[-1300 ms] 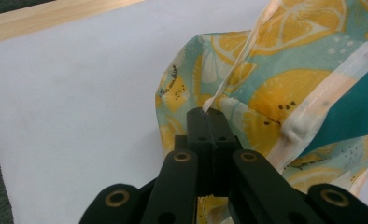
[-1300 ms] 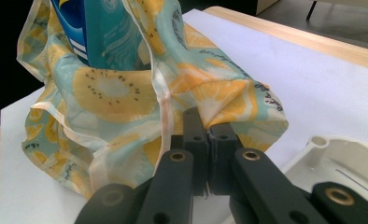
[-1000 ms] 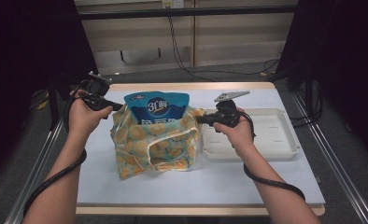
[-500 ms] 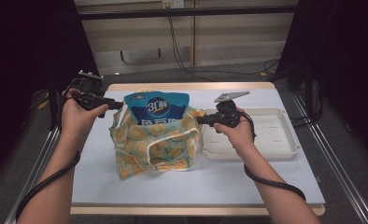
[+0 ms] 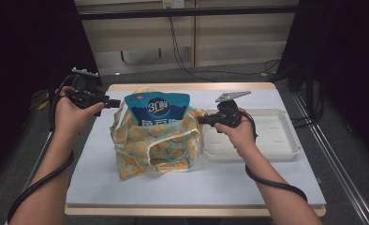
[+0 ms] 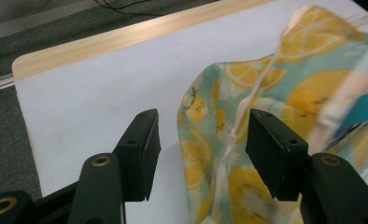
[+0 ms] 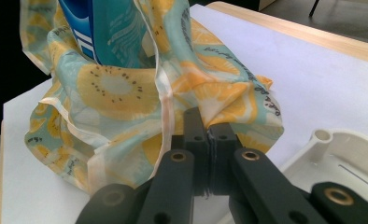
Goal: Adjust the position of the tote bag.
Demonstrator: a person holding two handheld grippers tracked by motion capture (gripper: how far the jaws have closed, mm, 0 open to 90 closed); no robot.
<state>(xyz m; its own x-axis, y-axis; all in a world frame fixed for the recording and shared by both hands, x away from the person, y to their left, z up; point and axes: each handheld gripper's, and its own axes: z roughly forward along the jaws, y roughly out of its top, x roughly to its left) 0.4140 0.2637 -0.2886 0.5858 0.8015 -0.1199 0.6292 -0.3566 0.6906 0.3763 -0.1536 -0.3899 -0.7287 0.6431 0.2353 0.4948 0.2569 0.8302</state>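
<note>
High view has the lemon-print bag (image 5: pixel 154 143) mid-tabletop (image 5: pixel 267 180) with the blue pouch (image 5: pixel 158 110) poking out, right claw (image 5: pixel 202 120) clenched on its rim, left claw (image 5: pixel 111 103) just opened off it, so that side might sag and tip the pouch.

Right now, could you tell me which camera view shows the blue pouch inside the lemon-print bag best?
The high view: the blue pouch faces the camera, standing out of the lemon-print bag. The right gripper view catches one side of it; the left gripper view shows a blurred blue sliver.
</note>
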